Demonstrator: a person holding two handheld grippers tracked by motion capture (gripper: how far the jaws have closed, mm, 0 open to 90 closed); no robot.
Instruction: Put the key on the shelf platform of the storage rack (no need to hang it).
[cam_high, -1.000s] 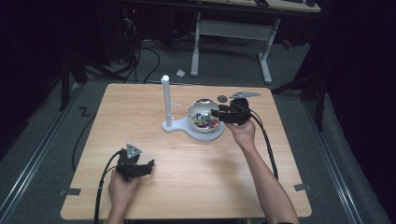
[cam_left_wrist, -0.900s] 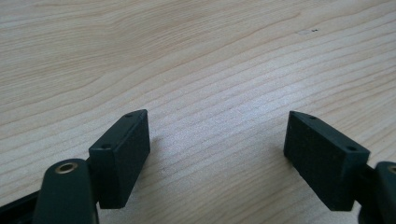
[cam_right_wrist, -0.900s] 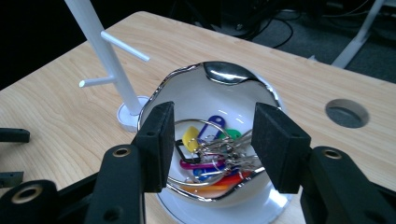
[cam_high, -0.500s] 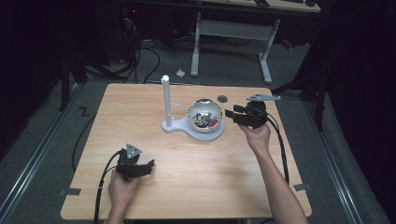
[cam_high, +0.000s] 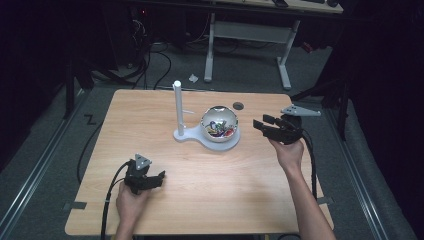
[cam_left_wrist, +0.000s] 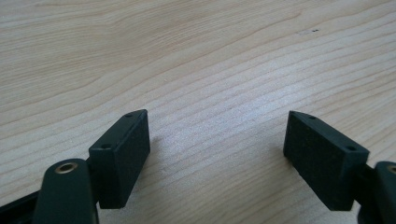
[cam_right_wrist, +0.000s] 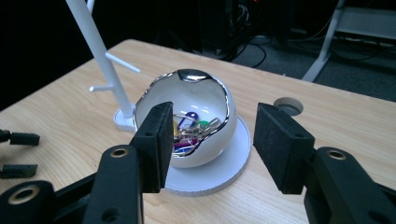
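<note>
- i have the right gripper (cam_high: 264, 125) off to the right of the bowl (cam_high: 220, 124), held above the table (cam_high: 150, 115), jaws pointing back at the bowl; they have just been opening and now stand wide with nothing between them.
- in the right gripper view the bowl (cam_right_wrist: 194, 116) sits dead ahead between the two black pads, apart from both, so i judge this hand is clear of it and not gripping.
- the bowl is a shiny white egg-shaped shell with a jagged silvery rim, seated on the round plate of a white stand (cam_high: 187, 135) near the middle of the table; that seat is what keeps a round thing from rolling.
- inside it lies a tangle of coloured clips (cam_right_wrist: 189, 133), blue, green, pink and silver; the opening faces the right gripper, which i take as the reason for approaching from this side.
- the stand's upright post (cam_high: 177, 107) with its small pegs rises just left of the bowl, so the left side is poorer for access.
- my left gripper (cam_high: 157, 177) rests low at the near left of the table, well apart from the bowl; its own view shows the pads spread over bare wood grain (cam_left_wrist: 210, 70), nothing held.
- i read the left as parked, out of the right hand's way.
</note>
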